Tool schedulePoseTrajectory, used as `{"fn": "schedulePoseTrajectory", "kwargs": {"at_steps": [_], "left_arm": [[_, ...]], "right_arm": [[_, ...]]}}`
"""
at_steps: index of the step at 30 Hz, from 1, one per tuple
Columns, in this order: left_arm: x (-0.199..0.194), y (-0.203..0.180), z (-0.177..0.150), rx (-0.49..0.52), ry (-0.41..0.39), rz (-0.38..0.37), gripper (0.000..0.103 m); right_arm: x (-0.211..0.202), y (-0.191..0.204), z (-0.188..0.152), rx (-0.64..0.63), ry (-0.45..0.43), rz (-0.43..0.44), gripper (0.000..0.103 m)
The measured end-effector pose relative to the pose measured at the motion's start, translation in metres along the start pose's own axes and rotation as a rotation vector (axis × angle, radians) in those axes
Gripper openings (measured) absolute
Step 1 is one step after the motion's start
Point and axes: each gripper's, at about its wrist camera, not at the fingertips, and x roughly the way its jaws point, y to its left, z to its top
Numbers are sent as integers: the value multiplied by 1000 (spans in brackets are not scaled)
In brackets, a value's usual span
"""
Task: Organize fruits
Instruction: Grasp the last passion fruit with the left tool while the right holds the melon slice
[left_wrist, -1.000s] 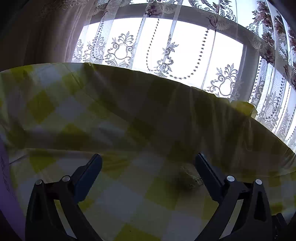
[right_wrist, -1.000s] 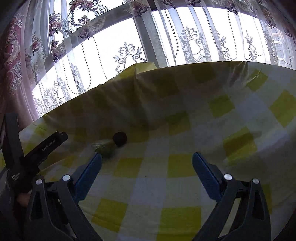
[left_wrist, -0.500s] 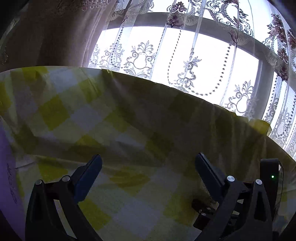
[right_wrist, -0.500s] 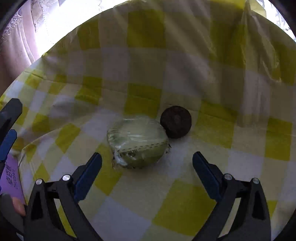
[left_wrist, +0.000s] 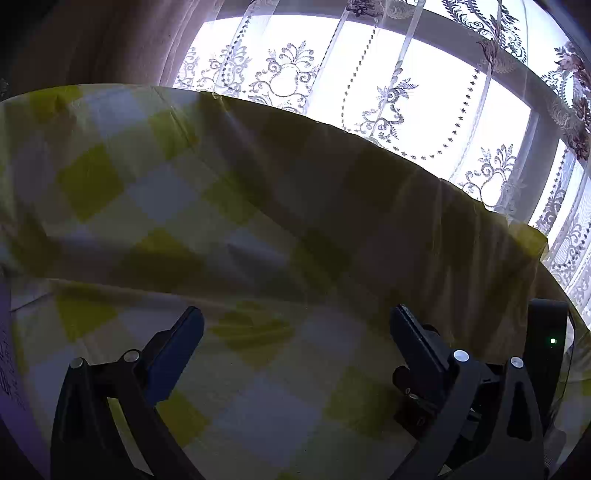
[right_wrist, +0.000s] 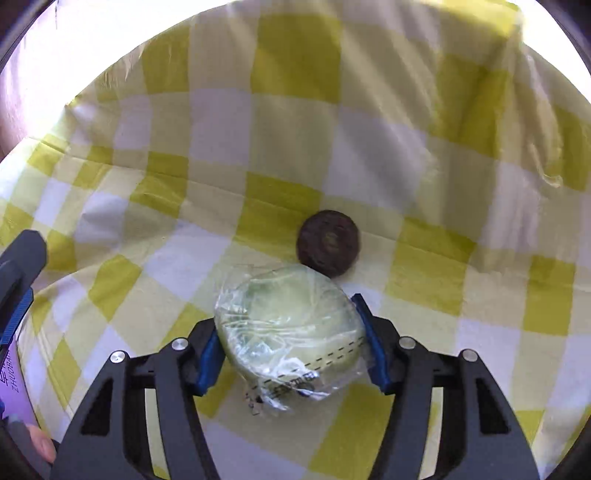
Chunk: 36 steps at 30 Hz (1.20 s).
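Left gripper (left_wrist: 295, 332) was held spread and empty above the checked tablecloth (left_wrist: 147, 206) near its window-side edge, with no fruit seen in that view. Half a second before, the right gripper (right_wrist: 291, 343) had been spread short of the plastic-wrapped green fruit (right_wrist: 288, 325); it was now closed around that fruit, both blue pads pressed against the wrap. A dark round fruit (right_wrist: 328, 242) was left touching it on the far side. Pickup was judged begun; lifting was not yet shown.
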Motion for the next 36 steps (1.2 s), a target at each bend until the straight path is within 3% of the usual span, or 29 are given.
{"fn": "schedulePoseTrajectory", "kwargs": {"at_steps": [3, 10, 14, 21, 28, 30, 32, 36], "left_arm": [[9, -8, -5, 27, 60, -24, 98], [19, -38, -16, 130, 114, -84, 98], [25, -56, -20, 184, 127, -112, 98], [42, -81, -21, 244, 157, -124, 98], [92, -106, -15, 287, 324, -160, 98], [108, -117, -15, 325, 370, -141, 94], [120, -129, -16, 367, 399, -124, 80], [133, -151, -19, 455, 401, -68, 74]], "right_arm": [[-28, -27, -24, 147, -69, 0, 62], [-89, -96, -77, 359, -257, -78, 62], [-109, -143, -97, 515, -320, -63, 62], [-119, -160, -101, 577, -343, -77, 62], [-120, -161, -100, 582, -341, -66, 62], [-120, -161, -101, 583, -344, -60, 62], [-120, -161, -101, 584, -343, -56, 62], [-117, -162, -99, 584, -331, -55, 62]]}}
